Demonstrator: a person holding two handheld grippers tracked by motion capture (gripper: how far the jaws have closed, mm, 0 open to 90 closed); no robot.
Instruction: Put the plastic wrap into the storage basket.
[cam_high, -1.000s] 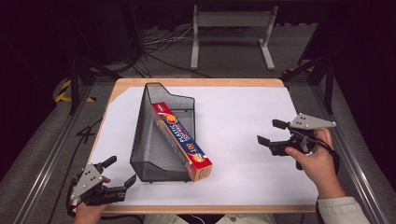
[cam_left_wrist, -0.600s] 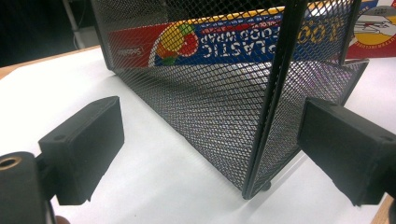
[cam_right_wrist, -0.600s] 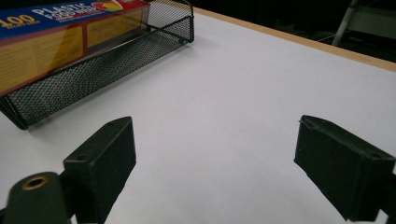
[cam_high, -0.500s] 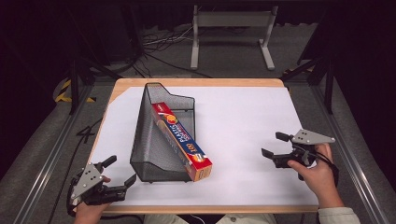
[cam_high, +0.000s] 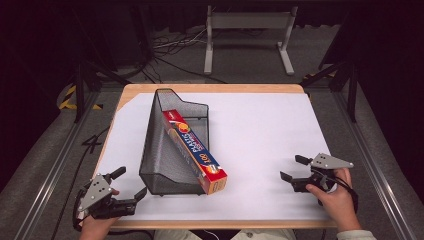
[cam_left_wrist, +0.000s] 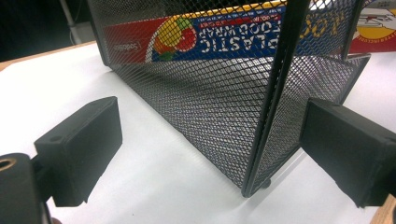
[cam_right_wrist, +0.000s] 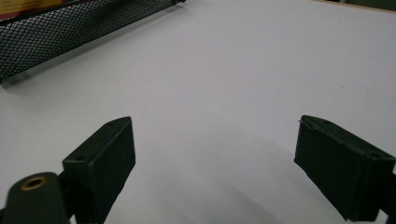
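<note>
The left claw (cam_high: 129, 184) rests at the near-left corner of the white worktop (cam_high: 260, 135), jaws spread wide and empty. Just ahead of it stands a black mesh basket (cam_high: 165, 160) holding a plastic wrap box (cam_high: 196, 151). The right claw (cam_high: 294, 170), also agape and empty, sits well apart from the basket, which lies off to its left.

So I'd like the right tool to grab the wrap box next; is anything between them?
Nothing visible. Bare white table lies between the open right tool and the plastic wrap box, whose near end sticks out of the mesh basket on that side.
</note>
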